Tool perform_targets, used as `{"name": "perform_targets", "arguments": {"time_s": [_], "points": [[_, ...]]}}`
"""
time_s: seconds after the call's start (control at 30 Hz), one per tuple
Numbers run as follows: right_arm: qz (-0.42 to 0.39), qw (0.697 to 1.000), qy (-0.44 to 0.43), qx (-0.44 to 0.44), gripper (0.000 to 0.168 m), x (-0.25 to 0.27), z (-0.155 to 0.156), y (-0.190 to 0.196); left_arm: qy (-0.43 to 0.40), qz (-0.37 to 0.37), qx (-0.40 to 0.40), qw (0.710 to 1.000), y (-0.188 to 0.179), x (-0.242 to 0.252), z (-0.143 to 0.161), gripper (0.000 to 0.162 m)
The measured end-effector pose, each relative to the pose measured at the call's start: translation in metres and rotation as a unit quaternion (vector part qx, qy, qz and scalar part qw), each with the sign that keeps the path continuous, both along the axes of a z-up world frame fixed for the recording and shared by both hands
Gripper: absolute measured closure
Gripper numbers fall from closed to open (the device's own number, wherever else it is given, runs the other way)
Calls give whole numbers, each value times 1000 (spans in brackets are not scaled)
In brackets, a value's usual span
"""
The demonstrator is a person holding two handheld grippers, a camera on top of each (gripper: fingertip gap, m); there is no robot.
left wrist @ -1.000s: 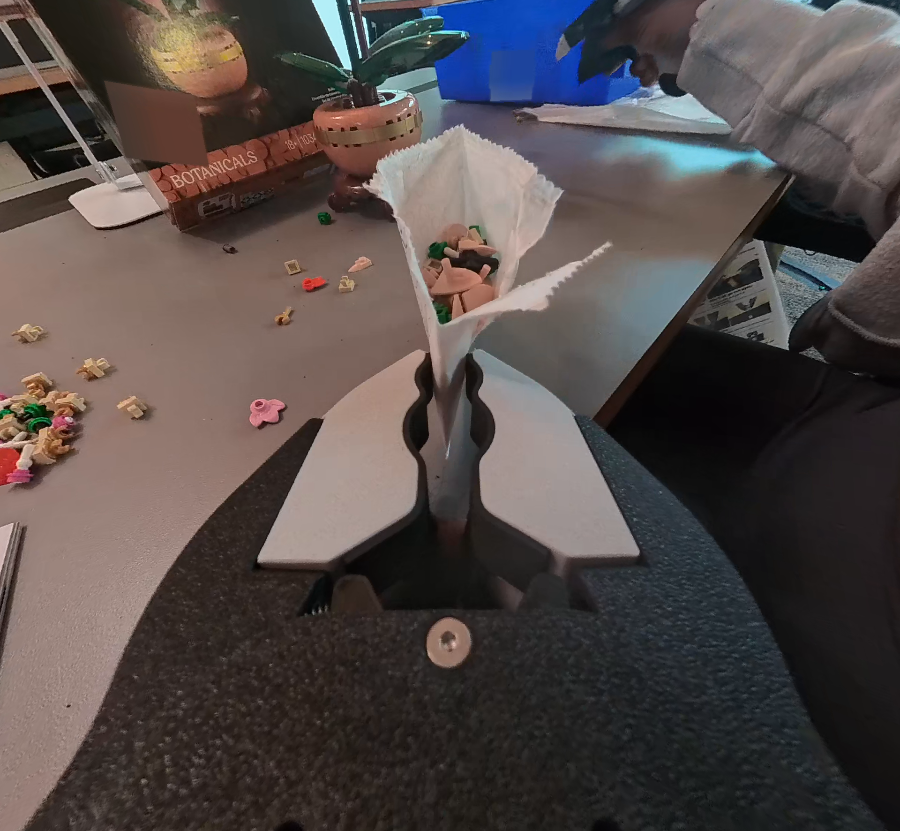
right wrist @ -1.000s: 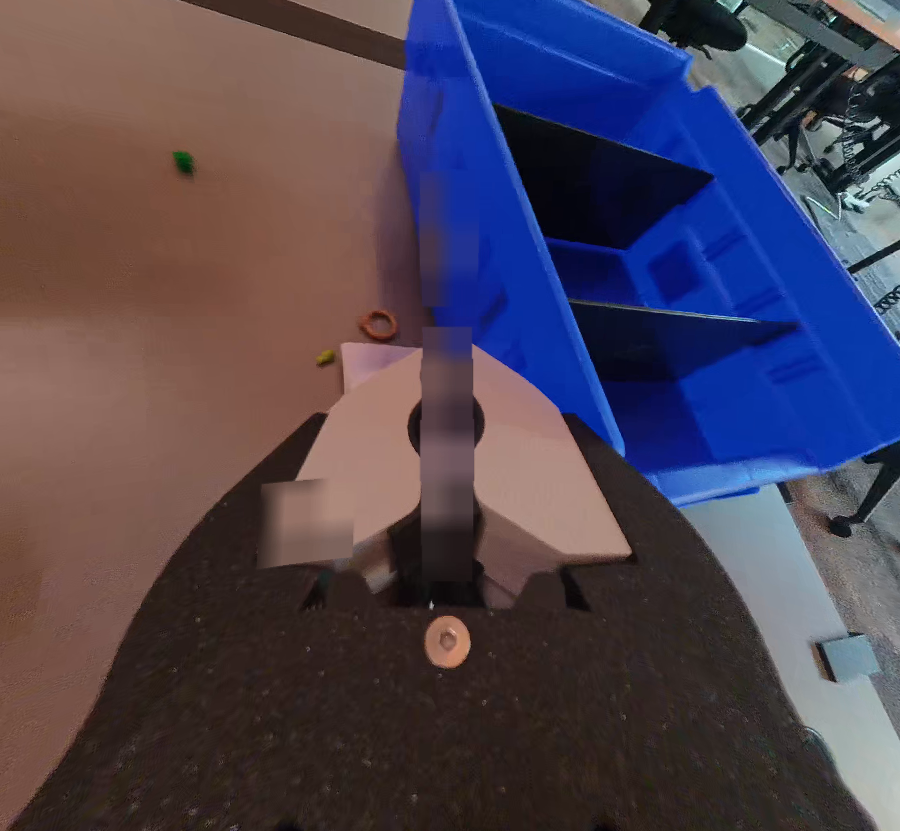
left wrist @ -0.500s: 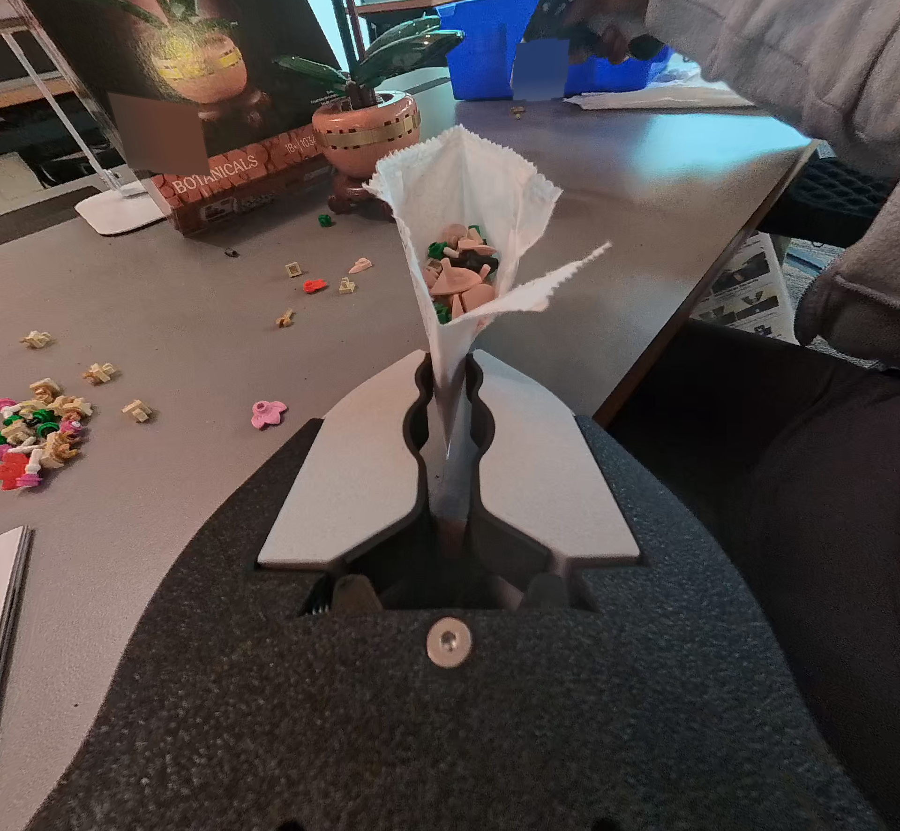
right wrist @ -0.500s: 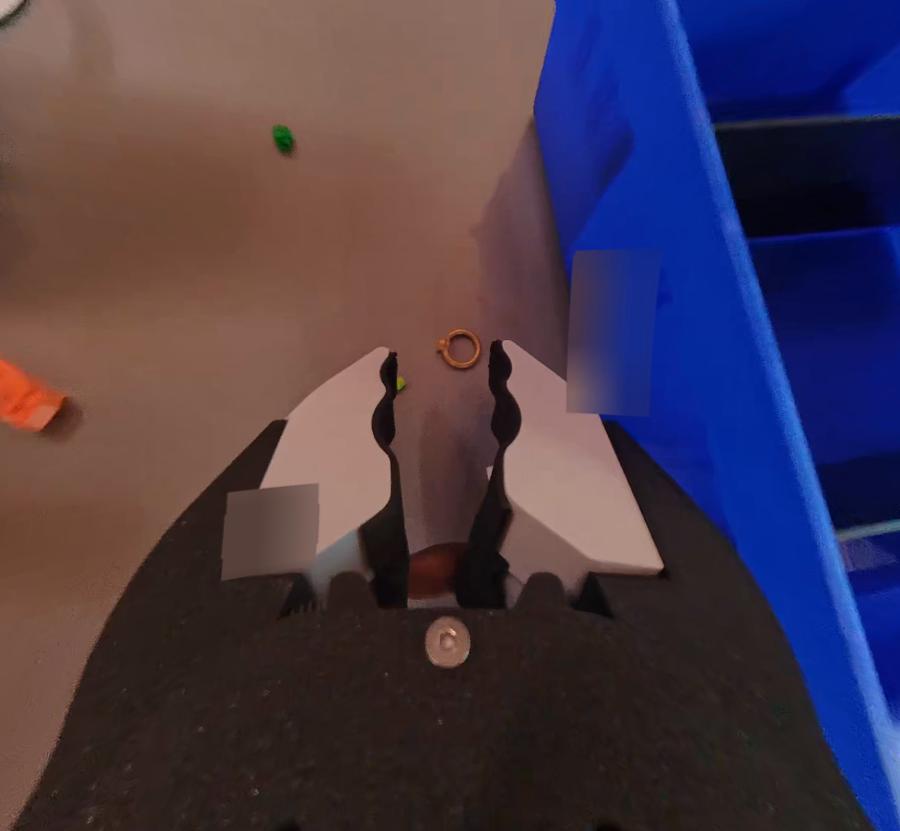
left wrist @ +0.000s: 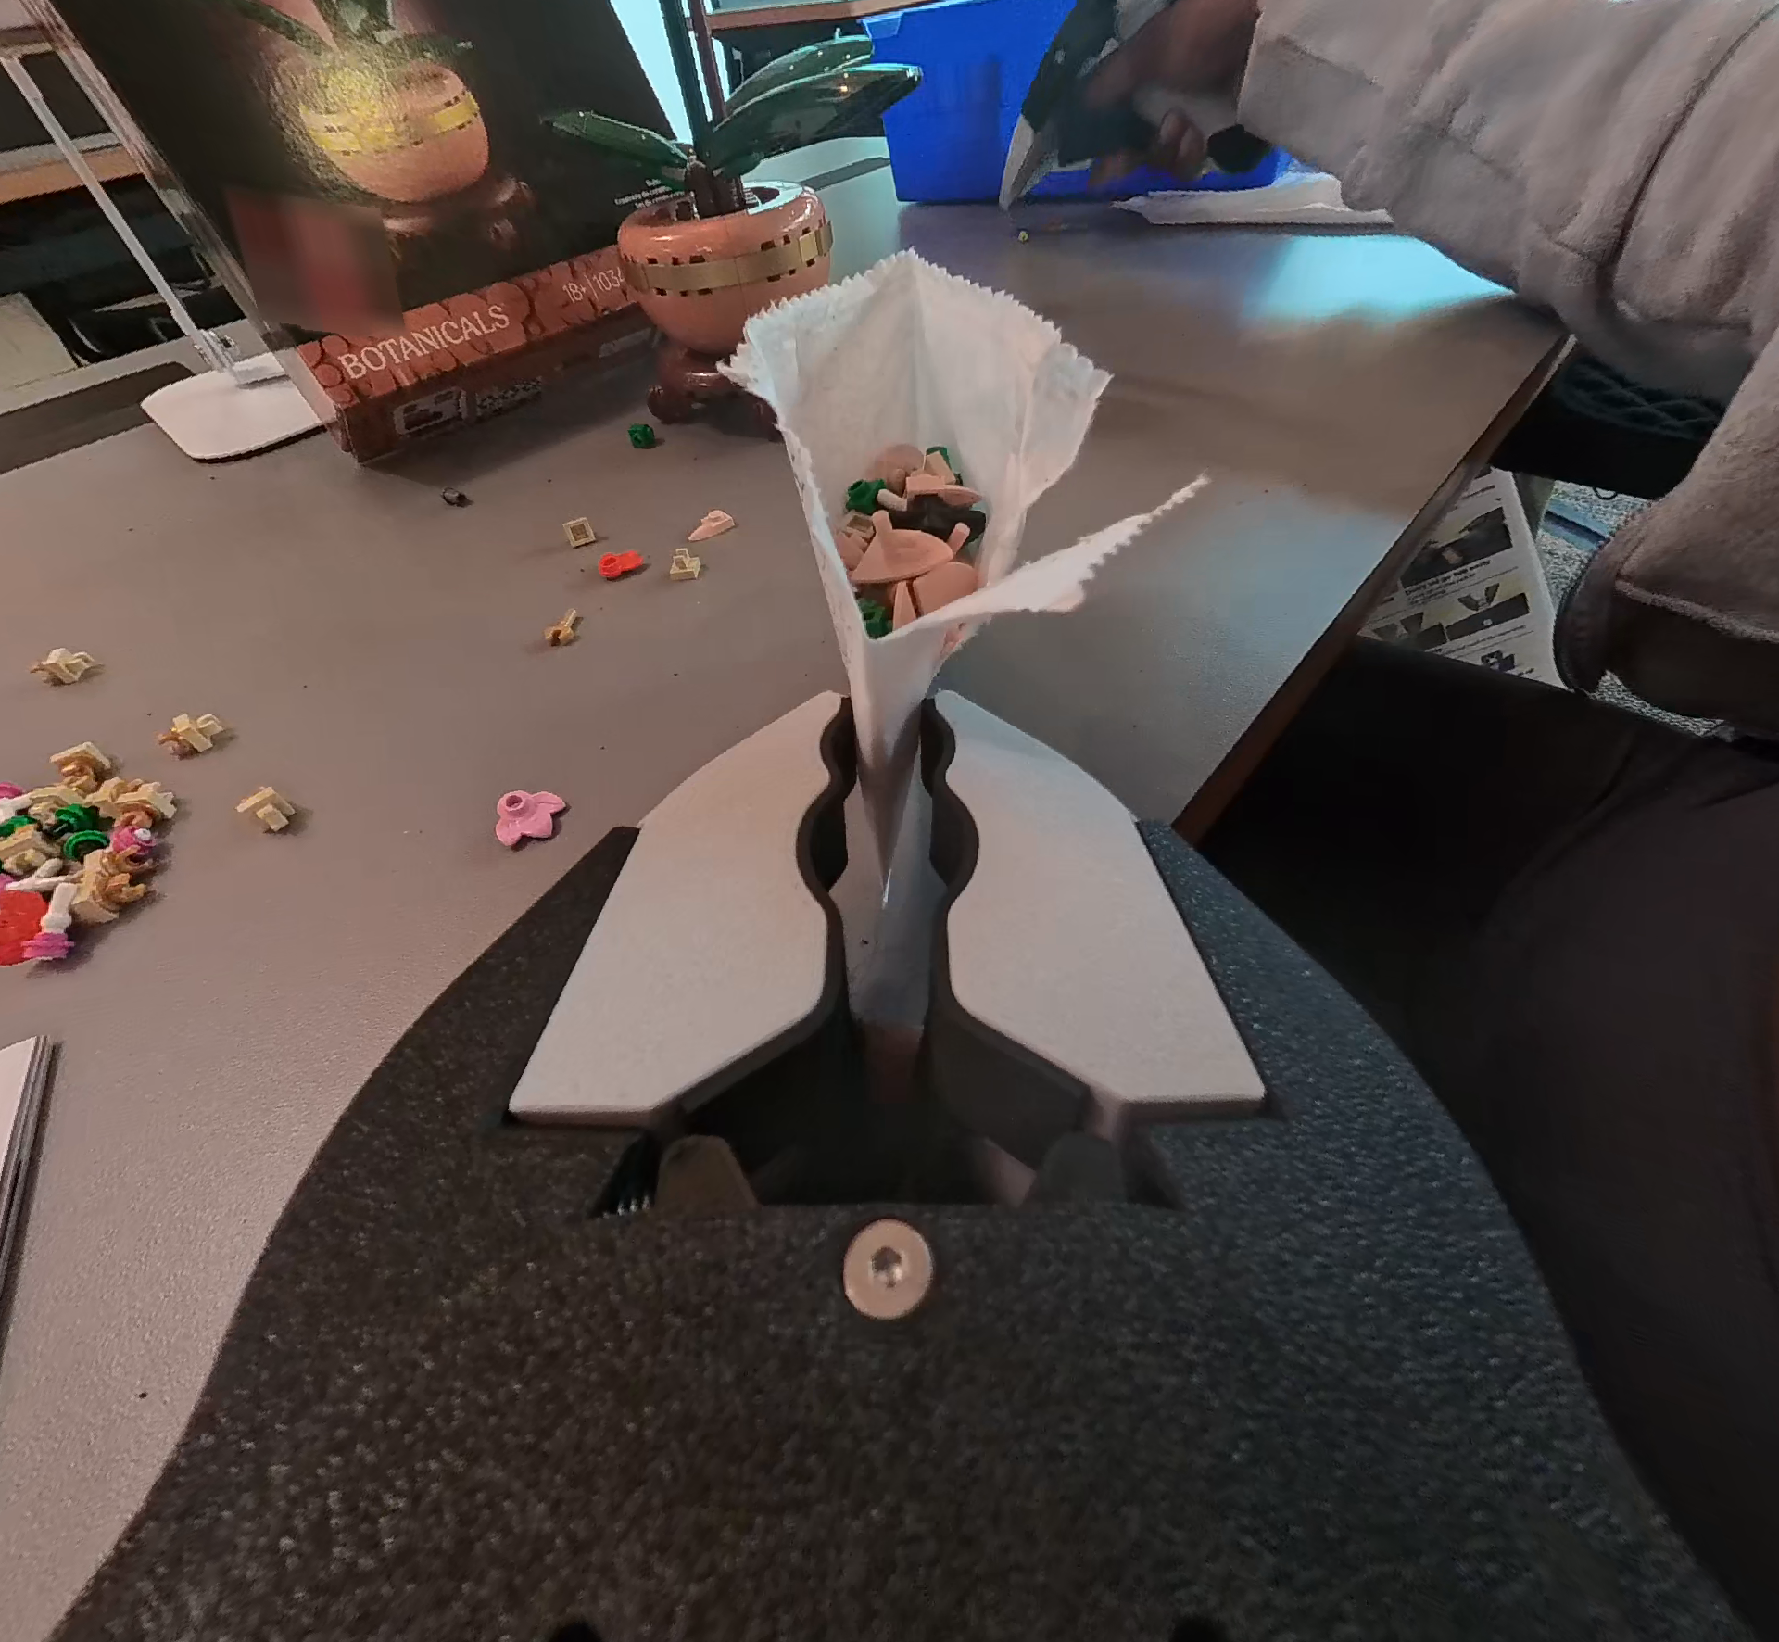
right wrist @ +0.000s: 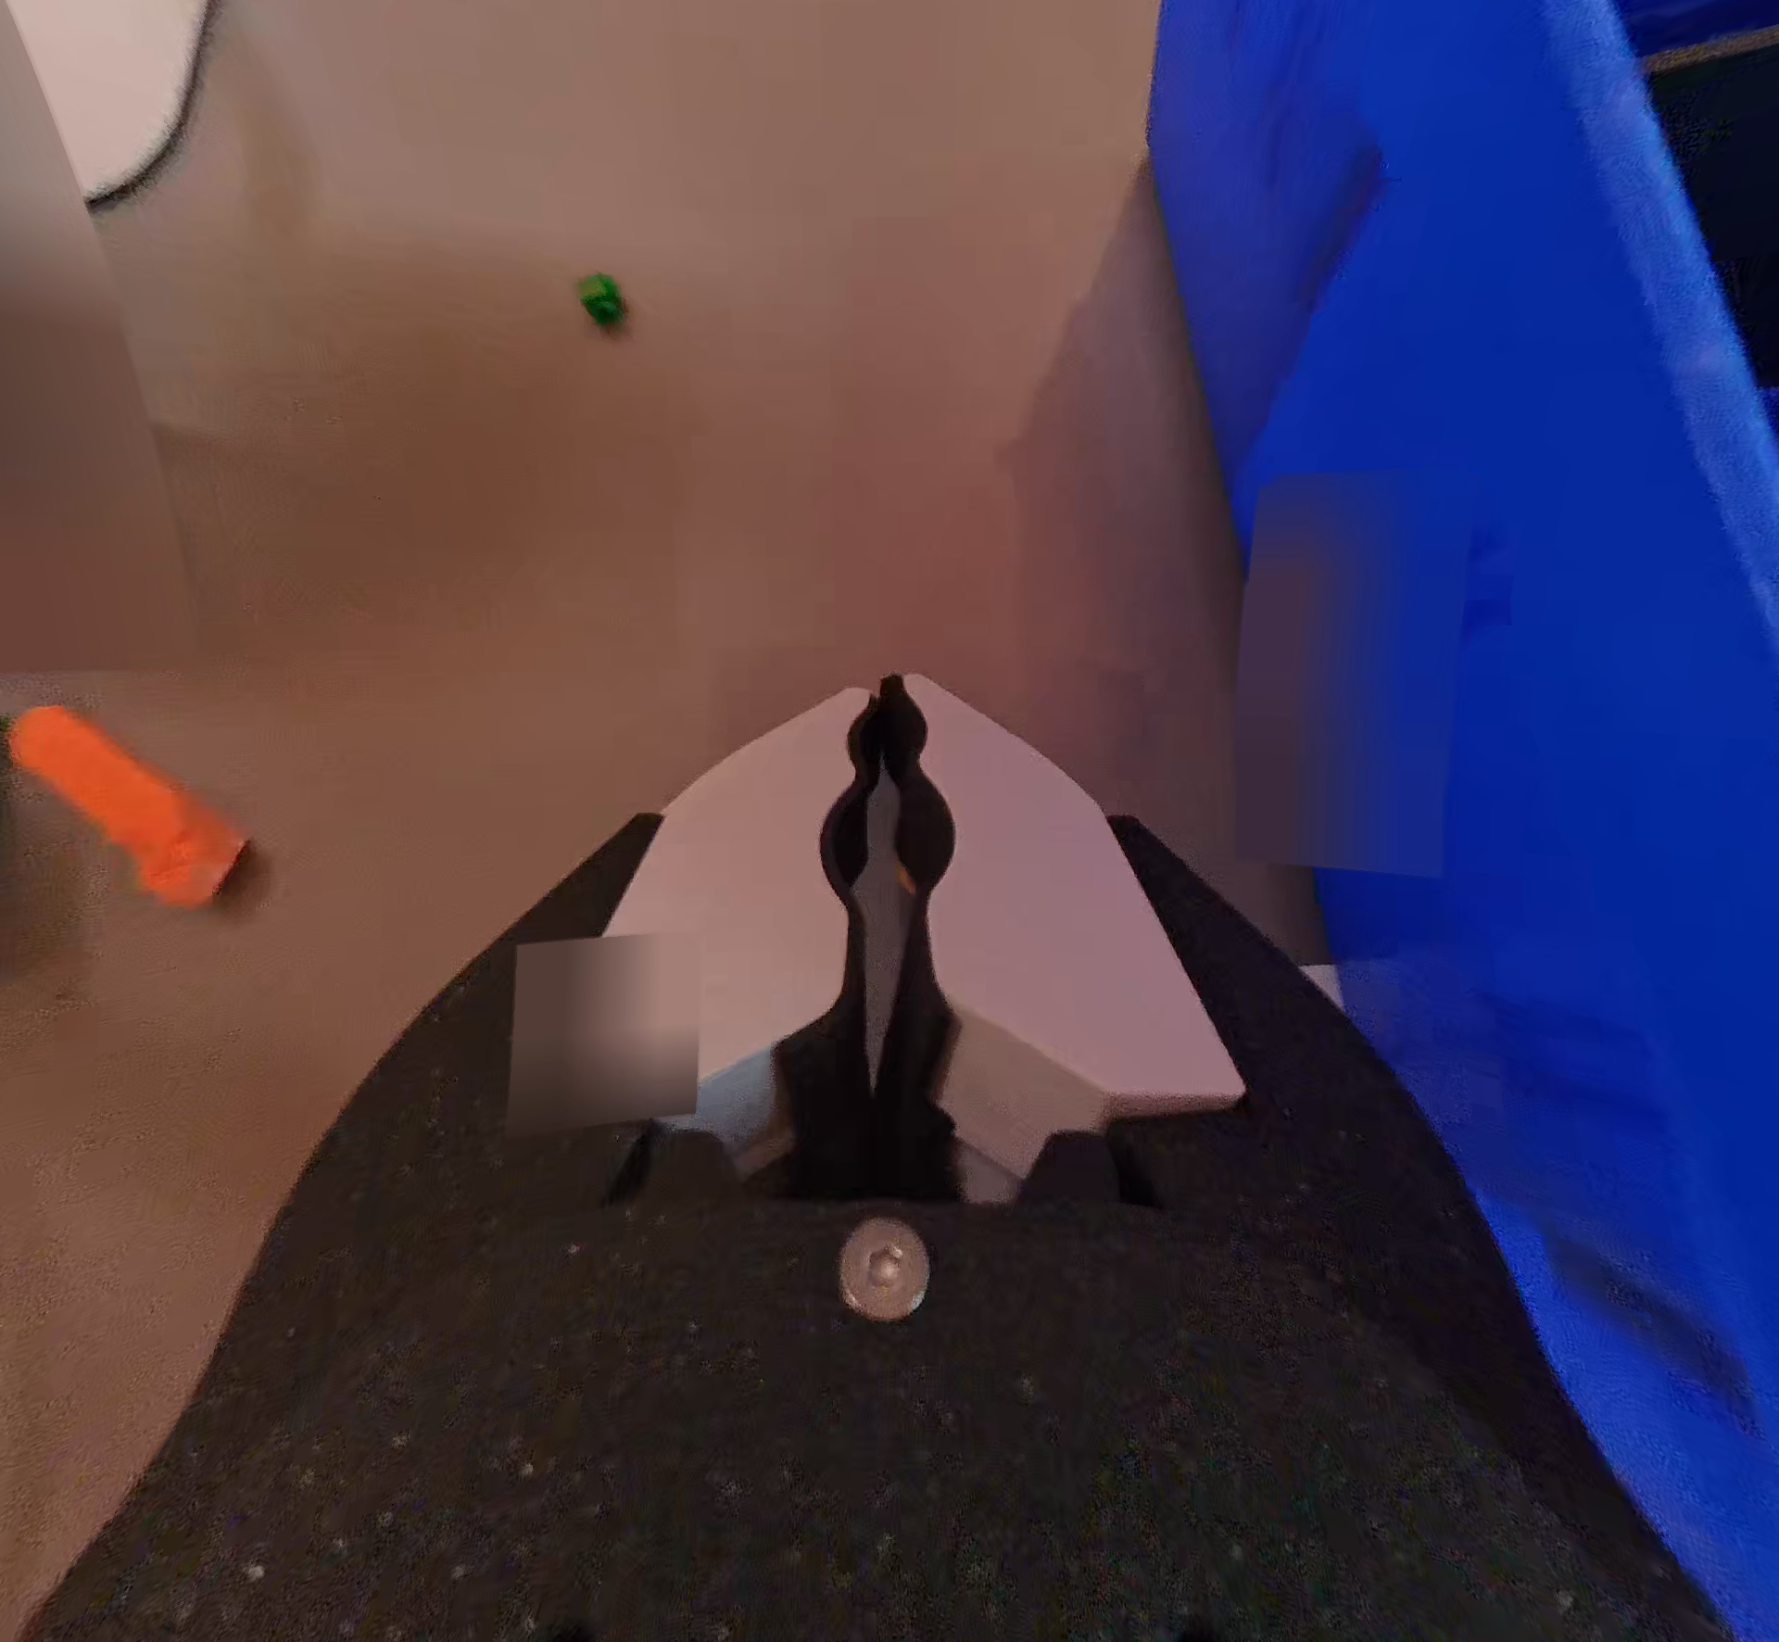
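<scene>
white paper bag (left wrist: 924, 440) pinched in left fingers (left wrist: 732, 903); right fingers (right wrist: 1020, 874) closed.

We see a grey bench (left wrist: 404, 710) scattered with small toy bricks: a mixed heap (left wrist: 67, 854) at its left edge, a pink flower piece (left wrist: 528, 816), a red piece (left wrist: 619, 564) and tan bits nearby. A toy plant in a pink pot (left wrist: 727, 267) stands beside a dark product box (left wrist: 318, 132). A blue bin (left wrist: 963, 104) sits at the far side, white paper (left wrist: 1251, 202) beside it.
</scene>
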State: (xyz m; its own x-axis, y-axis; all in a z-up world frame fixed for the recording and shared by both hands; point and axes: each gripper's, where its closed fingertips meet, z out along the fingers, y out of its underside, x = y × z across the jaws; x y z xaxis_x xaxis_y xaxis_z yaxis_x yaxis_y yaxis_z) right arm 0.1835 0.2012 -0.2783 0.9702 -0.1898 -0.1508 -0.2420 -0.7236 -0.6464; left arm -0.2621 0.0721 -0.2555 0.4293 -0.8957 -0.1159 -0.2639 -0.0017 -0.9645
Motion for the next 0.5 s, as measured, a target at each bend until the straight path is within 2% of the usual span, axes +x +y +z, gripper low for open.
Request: {"name": "perform_targets", "arguments": {"time_s": [0.13,0.2,0.27,0.33,0.4,0.5], "points": [[-6,999,-13,43,168,2,20,-3,2,0,1,1000,0,1,-1,150],[-18,998,-42,43,156,10,29,-7,2,1,1,1000,0,1,-1,150],[10,998,-39,39,144,0,31,-7,3,1,3,1000,0,1,0,150],[37,999,-31,6,130,-8,19,-5,3,1,2,1000,0,1,-1,150],[26,998,-41,-29,126,-2,4,-2,2,0,1,1000,0,1,0,150],[15,999,-9,-38,122,0,-11,9,4,1,5,1000,0,0,0,150]]}}
